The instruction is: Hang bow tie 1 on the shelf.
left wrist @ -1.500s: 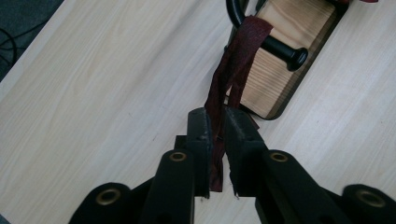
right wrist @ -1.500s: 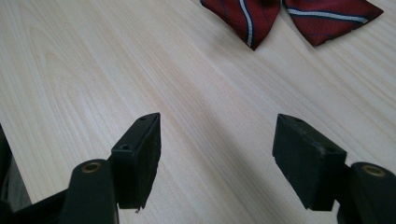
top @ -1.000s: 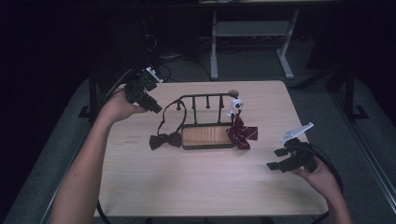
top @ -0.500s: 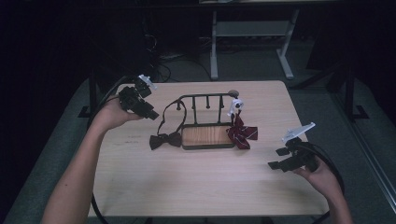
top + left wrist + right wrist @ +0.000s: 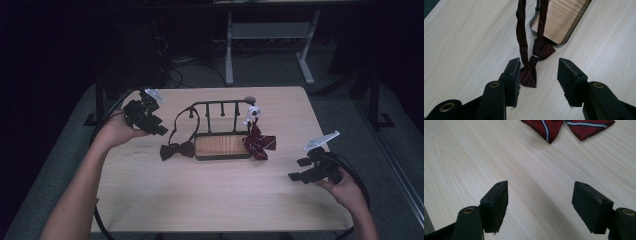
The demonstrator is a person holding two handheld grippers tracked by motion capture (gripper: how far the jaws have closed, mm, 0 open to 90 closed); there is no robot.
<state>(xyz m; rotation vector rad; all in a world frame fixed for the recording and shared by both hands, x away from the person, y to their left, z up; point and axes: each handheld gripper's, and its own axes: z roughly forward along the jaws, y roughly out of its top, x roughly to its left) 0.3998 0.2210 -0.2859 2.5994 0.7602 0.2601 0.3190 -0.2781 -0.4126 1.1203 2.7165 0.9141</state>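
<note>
Overhead, pale wood table (image 5: pixel 210 190), dark room.

A light wood-grain table (image 5: pixel 210 200) with rounded corners stands over a grey floor. Near its middle sits a small rack with a wooden base (image 5: pixel 222 146) and a black rail of upright pegs. A dark bow tie (image 5: pixel 176 150) lies flat just left of the base. A red striped bow tie (image 5: pixel 260 143) lies against its right end.
</note>
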